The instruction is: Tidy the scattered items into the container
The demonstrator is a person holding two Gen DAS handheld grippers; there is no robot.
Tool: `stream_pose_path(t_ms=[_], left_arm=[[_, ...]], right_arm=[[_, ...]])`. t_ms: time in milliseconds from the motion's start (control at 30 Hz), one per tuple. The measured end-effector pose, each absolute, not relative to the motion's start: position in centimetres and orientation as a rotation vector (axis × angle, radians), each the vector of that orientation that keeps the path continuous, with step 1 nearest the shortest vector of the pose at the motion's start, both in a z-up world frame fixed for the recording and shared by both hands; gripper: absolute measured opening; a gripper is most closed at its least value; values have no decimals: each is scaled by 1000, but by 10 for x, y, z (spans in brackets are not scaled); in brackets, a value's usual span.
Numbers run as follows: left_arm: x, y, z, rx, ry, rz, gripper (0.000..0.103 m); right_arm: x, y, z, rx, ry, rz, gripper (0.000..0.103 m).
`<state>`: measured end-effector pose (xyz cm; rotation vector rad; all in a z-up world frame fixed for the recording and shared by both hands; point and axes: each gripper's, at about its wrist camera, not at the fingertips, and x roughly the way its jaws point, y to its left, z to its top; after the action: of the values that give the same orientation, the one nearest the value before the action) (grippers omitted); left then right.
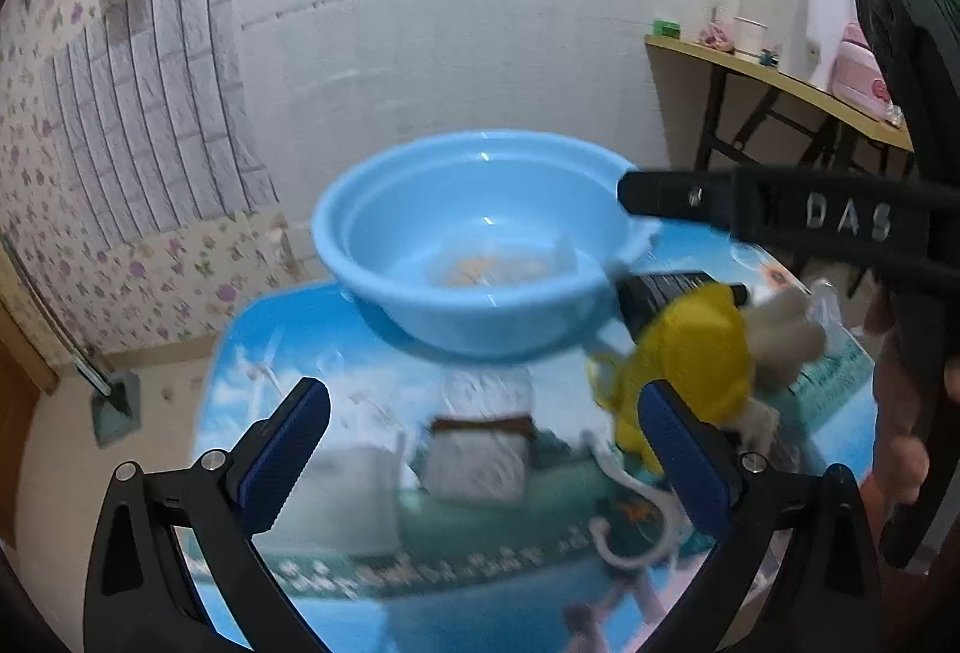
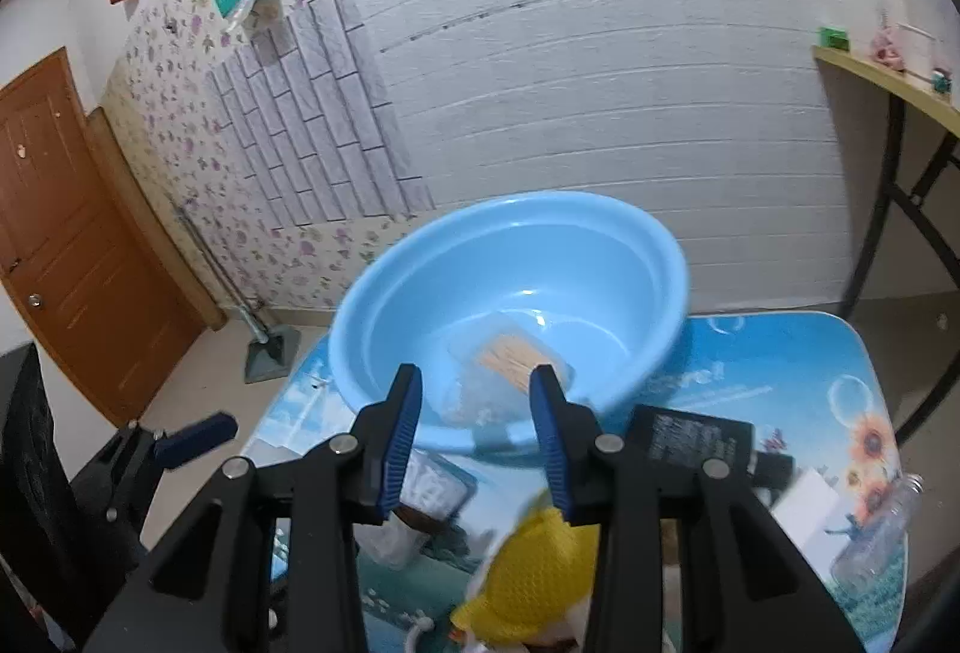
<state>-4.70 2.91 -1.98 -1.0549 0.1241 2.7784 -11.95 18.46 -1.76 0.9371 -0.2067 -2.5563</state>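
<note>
Now right hand-held gripper (image 2: 474, 383) parted over basin (image 2: 384, 287) near rim

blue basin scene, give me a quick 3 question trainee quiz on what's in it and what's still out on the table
1. True or false: the round light blue plastic basin is empty.
2. Which item lies on the printed blue table mat beside the basin? A) the flat black power adapter B) a red mug C) a metal spoon
3. Fill in: the soft toy near the right gripper wears a knitted cover of what colour?

Key:
1. False: a clear packet of pale wooden sticks lies inside it.
2. A
3. Yellow

Both the right gripper and the left gripper hold nothing; their jaws stand apart.
</note>
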Motion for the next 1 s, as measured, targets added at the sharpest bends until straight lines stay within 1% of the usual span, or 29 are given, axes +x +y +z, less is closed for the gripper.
stream_pose_path(t_ms=[167, 333, 467, 533, 1000], left_arm=[[-39, 21, -37, -1129, 55, 2730, 103], [-30, -4, -51, -1194, -25, 2722, 103], [-25, -26, -61, -1233, -86, 2746, 103], [-23, -37, -65, -1251, -111, 2763, 103], [-21, -78, -82, -1343, -108, 2851, 103]], right_arm=[[-102, 197, -19, 957, -185, -2589, 37], [-76, 205, -21, 939, -114, -2607, 37], [-72, 204, -36, 984, -46, -2603, 37], [-70, 207, -44, 1000, -47, -2599, 37], [-55, 233, -65, 1018, -33, -2603, 37]])
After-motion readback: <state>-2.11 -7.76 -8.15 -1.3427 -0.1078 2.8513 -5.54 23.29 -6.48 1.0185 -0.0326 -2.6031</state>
